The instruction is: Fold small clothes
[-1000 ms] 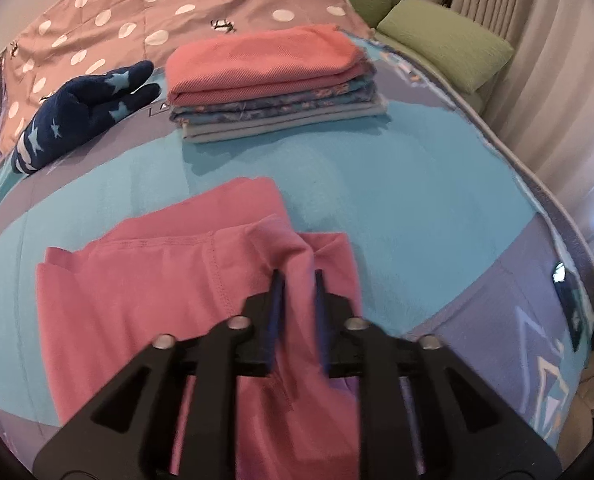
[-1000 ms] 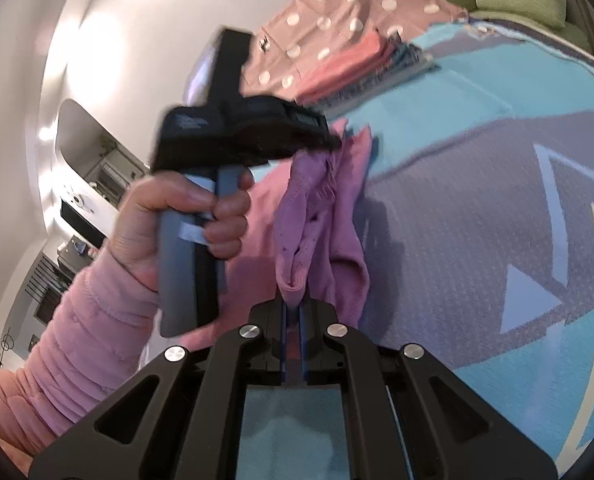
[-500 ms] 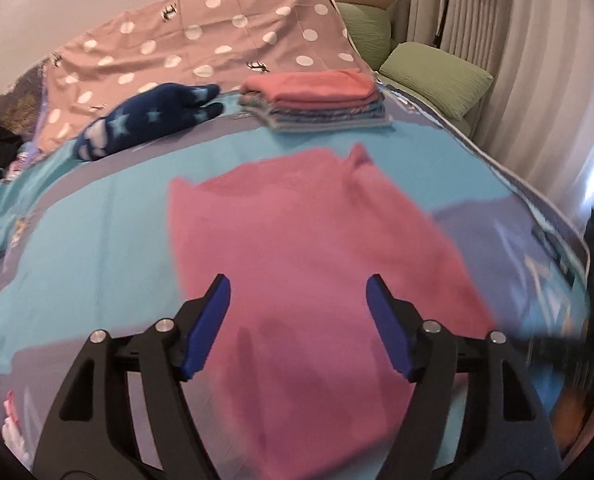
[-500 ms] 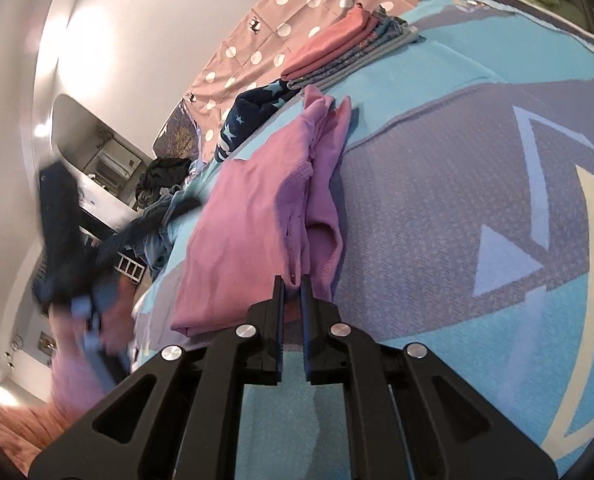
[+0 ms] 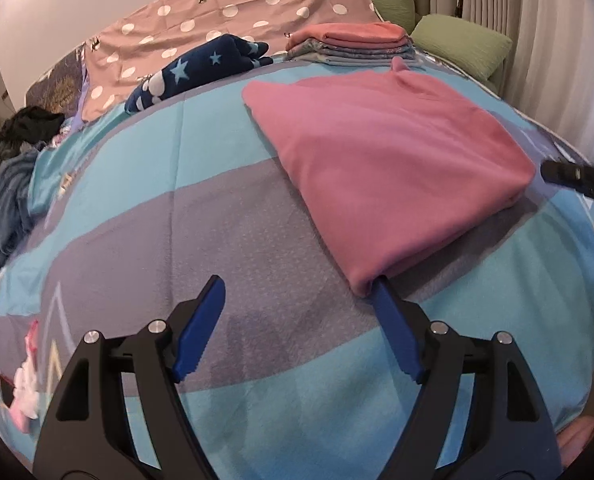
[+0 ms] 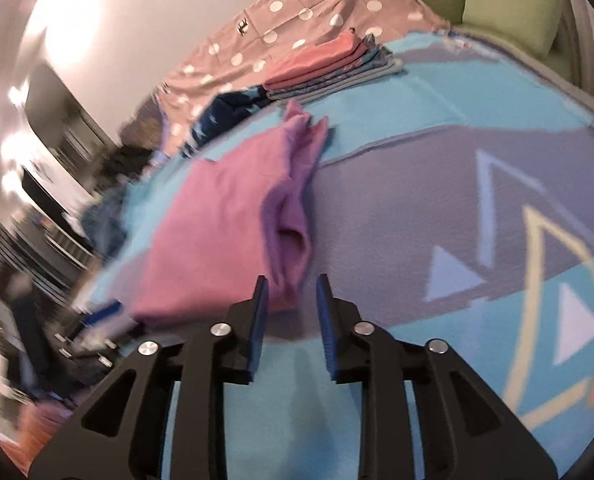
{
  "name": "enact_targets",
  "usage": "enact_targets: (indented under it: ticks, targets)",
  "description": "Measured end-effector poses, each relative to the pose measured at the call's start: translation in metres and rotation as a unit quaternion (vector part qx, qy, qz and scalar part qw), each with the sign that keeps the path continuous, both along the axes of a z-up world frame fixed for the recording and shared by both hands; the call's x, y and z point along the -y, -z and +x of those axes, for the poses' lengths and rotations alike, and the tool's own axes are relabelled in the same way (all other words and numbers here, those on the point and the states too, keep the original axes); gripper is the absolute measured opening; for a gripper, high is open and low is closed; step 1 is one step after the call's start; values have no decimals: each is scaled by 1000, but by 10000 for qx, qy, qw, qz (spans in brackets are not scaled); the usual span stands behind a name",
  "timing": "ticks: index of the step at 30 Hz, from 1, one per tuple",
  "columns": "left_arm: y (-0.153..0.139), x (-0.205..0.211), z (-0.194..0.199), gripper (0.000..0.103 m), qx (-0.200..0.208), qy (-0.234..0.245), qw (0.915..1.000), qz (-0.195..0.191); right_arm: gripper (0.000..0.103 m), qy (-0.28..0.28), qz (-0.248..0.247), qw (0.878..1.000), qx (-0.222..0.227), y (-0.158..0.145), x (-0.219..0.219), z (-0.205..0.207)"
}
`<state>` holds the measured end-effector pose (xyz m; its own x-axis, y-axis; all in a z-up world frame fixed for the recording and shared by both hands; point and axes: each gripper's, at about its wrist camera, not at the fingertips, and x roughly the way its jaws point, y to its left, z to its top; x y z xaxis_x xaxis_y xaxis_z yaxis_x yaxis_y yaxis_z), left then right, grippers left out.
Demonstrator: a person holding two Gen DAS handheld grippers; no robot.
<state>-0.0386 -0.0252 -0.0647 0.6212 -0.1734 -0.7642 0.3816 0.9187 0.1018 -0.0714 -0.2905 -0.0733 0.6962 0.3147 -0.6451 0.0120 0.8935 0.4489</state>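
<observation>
A pink garment (image 5: 385, 160) lies folded flat on the bed; it also shows in the right wrist view (image 6: 225, 232), with bunched purple-pink folds along its right side. My left gripper (image 5: 297, 292) is open wide, its right fingertip touching the garment's near corner. My right gripper (image 6: 291, 292) is open, its tips just in front of the garment's near edge, holding nothing. A stack of folded clothes (image 5: 349, 42) with a coral piece on top sits at the far side of the bed, also in the right wrist view (image 6: 329, 68).
The bed has a blue and grey patterned blanket (image 5: 177, 200). A navy star-print garment (image 5: 201, 68) lies near the polka-dot pillow (image 5: 225, 12). Green cushions (image 5: 461, 40) sit at far right. Dark clothes (image 5: 21, 140) pile at the left edge.
Both grippers let go of the pink garment and opened. The garment now lies folded flat. The left gripper drew back to the near left; the right one backed off slightly.
</observation>
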Motion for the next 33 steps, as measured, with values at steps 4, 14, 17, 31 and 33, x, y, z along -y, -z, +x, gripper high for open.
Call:
enact_targets:
  ticks: [4, 14, 17, 31, 33]
  targets:
    - [3, 5, -2, 77, 107, 97, 9999, 13, 36, -114, -488, 9986, -174, 7, -14, -6]
    - [2, 6, 11, 77, 226, -137, 9993, -282, 37, -3, -680, 9974, -256, 14, -31, 17]
    - [-4, 1, 12, 79, 302, -180, 9978, -562, 35, -30, -762, 9968, -220, 12, -36, 22]
    - [13, 0, 18, 84, 224, -360, 9988, -254, 29, -374, -762, 9961, -259, 16, -36, 17]
    - [13, 0, 19, 84, 204, -404, 9986, -282, 23, -359, -1020, 9939, -214, 16, -44, 21]
